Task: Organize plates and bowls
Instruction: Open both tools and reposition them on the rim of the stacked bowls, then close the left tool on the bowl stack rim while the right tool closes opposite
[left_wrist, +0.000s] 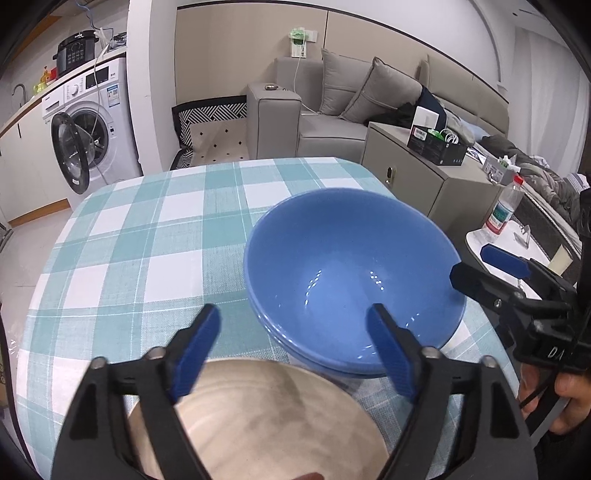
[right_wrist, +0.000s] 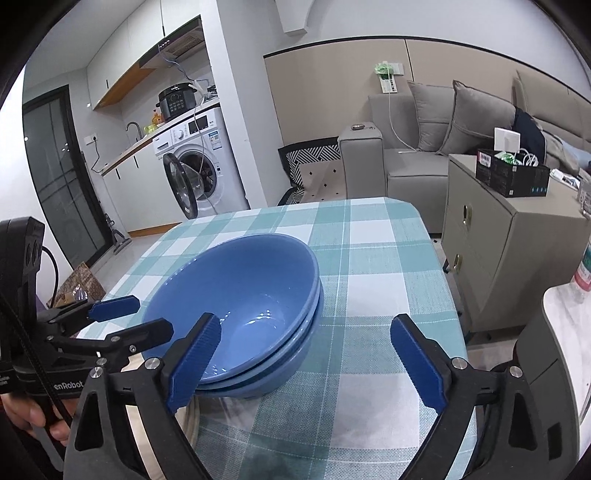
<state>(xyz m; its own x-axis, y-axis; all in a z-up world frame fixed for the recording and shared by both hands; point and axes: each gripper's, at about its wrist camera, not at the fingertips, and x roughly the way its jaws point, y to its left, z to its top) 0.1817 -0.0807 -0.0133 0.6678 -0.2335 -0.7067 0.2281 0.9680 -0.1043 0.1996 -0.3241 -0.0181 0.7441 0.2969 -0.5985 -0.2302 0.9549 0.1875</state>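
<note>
Both hand-held grippers, left (left_wrist: 293, 341) and right (right_wrist: 304, 360), spread wide, holding nothing. Stacked blue bowls (right_wrist: 236, 314) near counter's (left_wrist: 147, 236) right edge; could slide off if nudged.

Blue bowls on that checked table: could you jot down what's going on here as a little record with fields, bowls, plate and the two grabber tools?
bowls: blue bowls, nested in one stack, at least two
plate: beige plate, beside the stack, near table edge
surface: teal and white checked tablecloth
left gripper: open, above the plate, holding nothing
right gripper: open, at the bowls' side, holding nothing
held items: none
</note>
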